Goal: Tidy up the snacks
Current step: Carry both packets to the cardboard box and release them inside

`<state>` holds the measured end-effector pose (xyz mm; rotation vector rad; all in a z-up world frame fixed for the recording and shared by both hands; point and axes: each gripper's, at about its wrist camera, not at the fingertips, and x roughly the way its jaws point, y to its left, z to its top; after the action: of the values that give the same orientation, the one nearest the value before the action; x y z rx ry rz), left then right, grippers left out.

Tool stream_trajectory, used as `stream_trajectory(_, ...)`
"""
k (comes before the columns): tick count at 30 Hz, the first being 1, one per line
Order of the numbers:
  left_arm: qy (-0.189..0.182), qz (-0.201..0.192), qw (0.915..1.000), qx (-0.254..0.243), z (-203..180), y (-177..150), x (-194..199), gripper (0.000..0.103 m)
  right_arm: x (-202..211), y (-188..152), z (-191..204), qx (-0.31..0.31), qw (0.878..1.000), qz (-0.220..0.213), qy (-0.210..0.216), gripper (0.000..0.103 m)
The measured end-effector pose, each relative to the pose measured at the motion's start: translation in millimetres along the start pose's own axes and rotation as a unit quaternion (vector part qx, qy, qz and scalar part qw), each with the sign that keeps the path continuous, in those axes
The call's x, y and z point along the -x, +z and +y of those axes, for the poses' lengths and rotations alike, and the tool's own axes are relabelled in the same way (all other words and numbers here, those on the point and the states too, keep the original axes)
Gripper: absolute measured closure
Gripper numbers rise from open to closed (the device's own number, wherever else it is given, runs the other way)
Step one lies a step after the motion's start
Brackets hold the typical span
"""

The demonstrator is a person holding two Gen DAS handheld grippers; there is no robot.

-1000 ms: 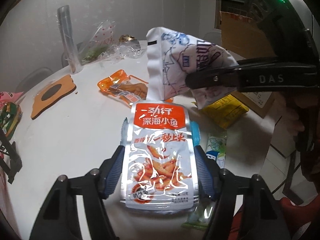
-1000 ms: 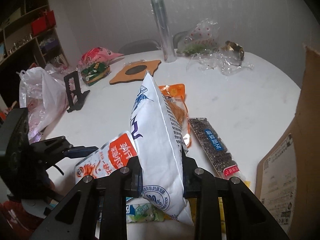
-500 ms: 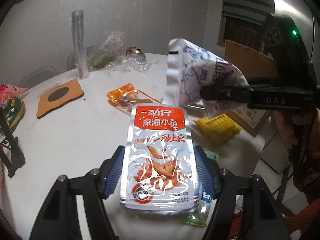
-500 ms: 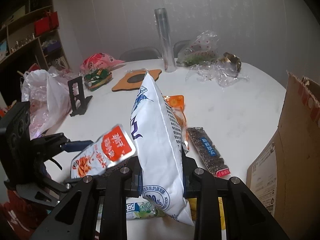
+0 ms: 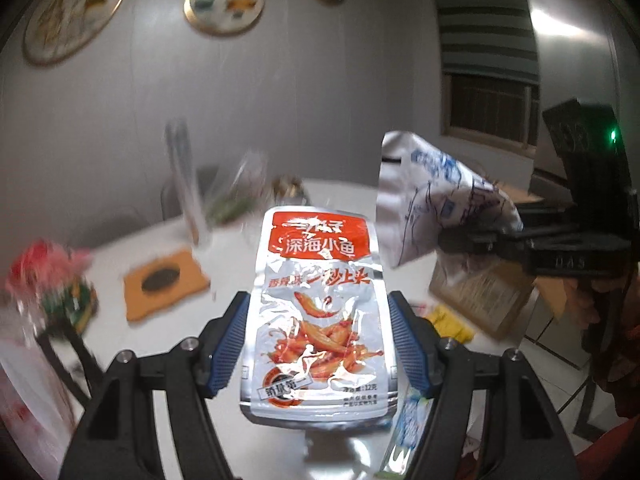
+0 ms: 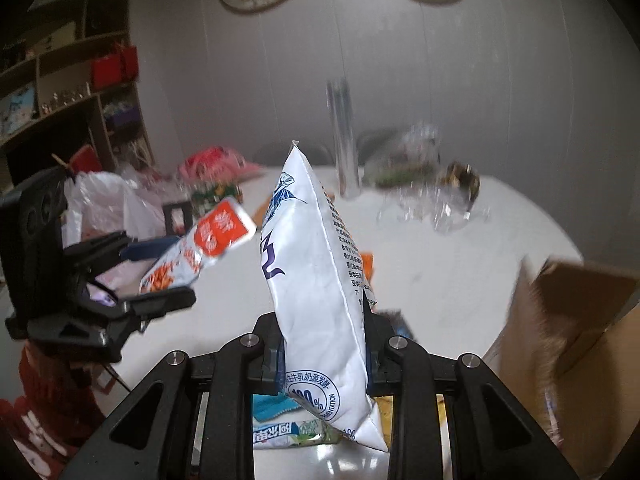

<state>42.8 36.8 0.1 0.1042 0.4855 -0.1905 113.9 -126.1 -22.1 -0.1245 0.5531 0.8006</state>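
My left gripper [image 5: 318, 344] is shut on a silver and red fish snack packet [image 5: 318, 312] and holds it tilted up above the white table [image 5: 120, 340]. The packet also shows in the right wrist view [image 6: 196, 248], with the left gripper [image 6: 156, 276] at the left. My right gripper [image 6: 324, 356] is shut on a white and blue milk snack bag [image 6: 316, 280], held upright above the table. The bag shows in the left wrist view [image 5: 432, 204] at the right, held by the right gripper [image 5: 460, 240].
An open cardboard box [image 6: 568, 344] stands at the right. A blue and green packet [image 6: 292, 434] and a yellow packet [image 5: 452, 324] lie under the grippers. An orange coaster [image 5: 164, 284], a clear tube [image 6: 342, 140], crumpled plastic [image 6: 432, 196] and bags [image 6: 100, 204] sit further off.
Both grippers have lifted and tilted upward with their packets. The table has dropped lower in both views and the wall plates have come into sight.
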Motion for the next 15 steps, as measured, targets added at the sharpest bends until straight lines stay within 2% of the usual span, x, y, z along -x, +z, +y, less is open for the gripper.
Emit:
stream_trajectory(5, -0.047, -0.038, 0.9978, -0.025, -33.0, 53.2, 11.8, 0.038, 50.7, 14.4, -13.9, -0.004, 0.999, -0.038, 0.000, 0.081)
stream_trajectory(9, -0.081, -0.059, 0.9934, -0.055, -73.6, 90.2, 6.2, 0.038, 85.8, 13.0, -38.2, -0.015, 0.998, -0.056, -0.034, 0.081)
stream_trajectory(15, -0.159, -0.040, 0.9821, -0.094, -141.2, 124.0, -30.5, 0.038, 115.7, -9.2, -86.9, -0.048, 0.992, -0.051, -0.104, 0.081)
